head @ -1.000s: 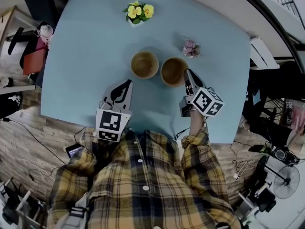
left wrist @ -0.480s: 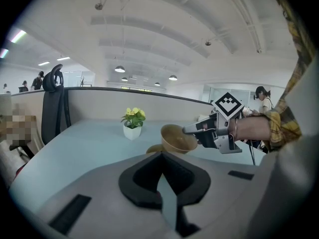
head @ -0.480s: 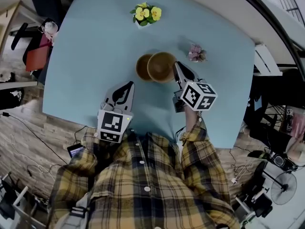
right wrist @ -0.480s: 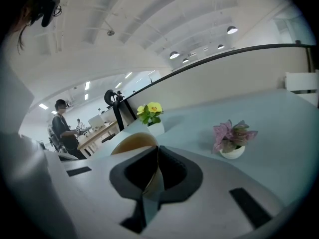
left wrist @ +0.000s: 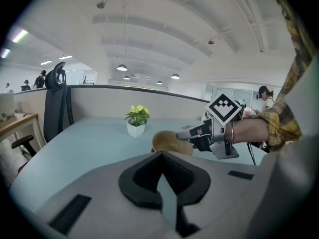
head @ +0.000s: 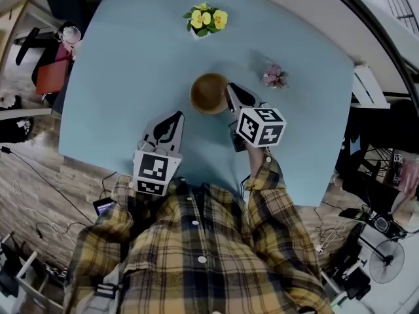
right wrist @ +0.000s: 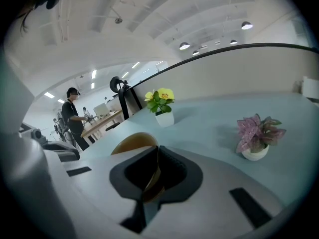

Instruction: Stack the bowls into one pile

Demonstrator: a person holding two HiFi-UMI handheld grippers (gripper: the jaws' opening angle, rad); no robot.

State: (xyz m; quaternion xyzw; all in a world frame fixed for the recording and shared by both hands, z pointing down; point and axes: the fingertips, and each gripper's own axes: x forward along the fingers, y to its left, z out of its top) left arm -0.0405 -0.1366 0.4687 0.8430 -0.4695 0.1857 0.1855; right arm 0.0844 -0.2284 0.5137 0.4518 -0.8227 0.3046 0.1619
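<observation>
A: Where is the top camera?
B: On the person's head. It looks almost straight down on the blue table (head: 131, 57) from high up.
A: And the other two?
B: One rides on the left gripper (head: 174, 114), one on the right gripper (head: 230, 88). They sit low, near the table, and look along the jaws across it.
A: What do all three see?
B: The yellow flower pot (head: 206, 19) and the brown bowl (head: 208, 93). The right one sees the bowl closest.
</observation>
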